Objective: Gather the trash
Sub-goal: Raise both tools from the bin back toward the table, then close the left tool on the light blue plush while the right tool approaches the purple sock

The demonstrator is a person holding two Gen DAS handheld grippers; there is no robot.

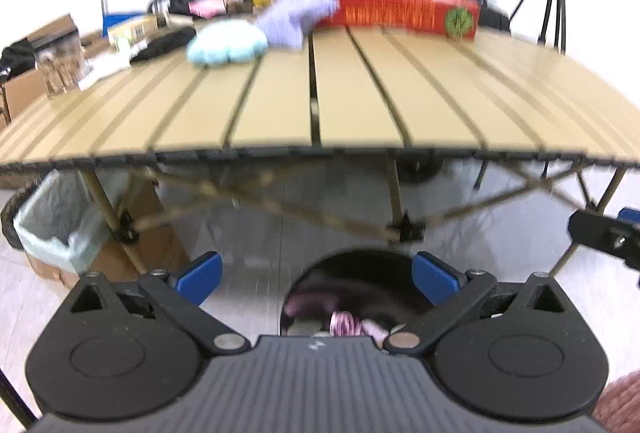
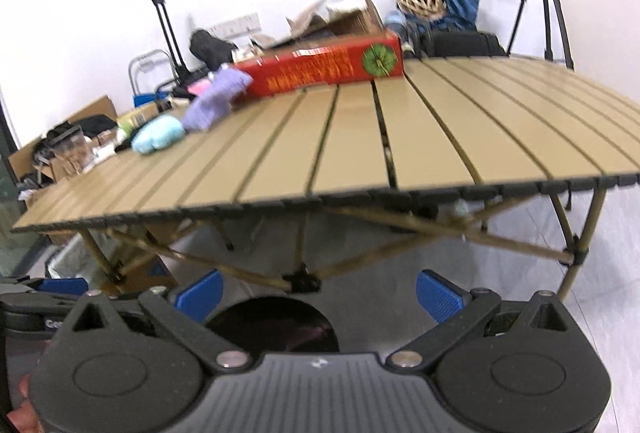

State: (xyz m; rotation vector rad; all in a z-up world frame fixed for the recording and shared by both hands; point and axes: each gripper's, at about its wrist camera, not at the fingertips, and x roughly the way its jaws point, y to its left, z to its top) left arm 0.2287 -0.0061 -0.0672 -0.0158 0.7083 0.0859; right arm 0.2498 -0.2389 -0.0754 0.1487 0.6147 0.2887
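The left gripper [image 1: 318,279] is held with its blue-padded fingers [image 1: 200,275] spread wide, nothing gripped or touched between them; below and between them a round dark bin [image 1: 352,297] with pinkish crumpled scraps [image 1: 348,325] inside is seen. The right gripper [image 2: 320,293] is likewise spread wide and empty, with the same dark round opening [image 2: 276,325] just below its fingers [image 2: 438,295]. Both are held in front of and below the near edge of a slatted tan folding table [image 1: 360,105], apart from it, and bare slats are seen across the near and middle part of the top. Along the far side a light blue soft item [image 1: 226,43], a lilac soft item [image 1: 294,13] and a red box [image 1: 404,11] are seen, well apart from either pair of fingers. A lined box [image 1: 56,229] stands on the floor under the table's left end.
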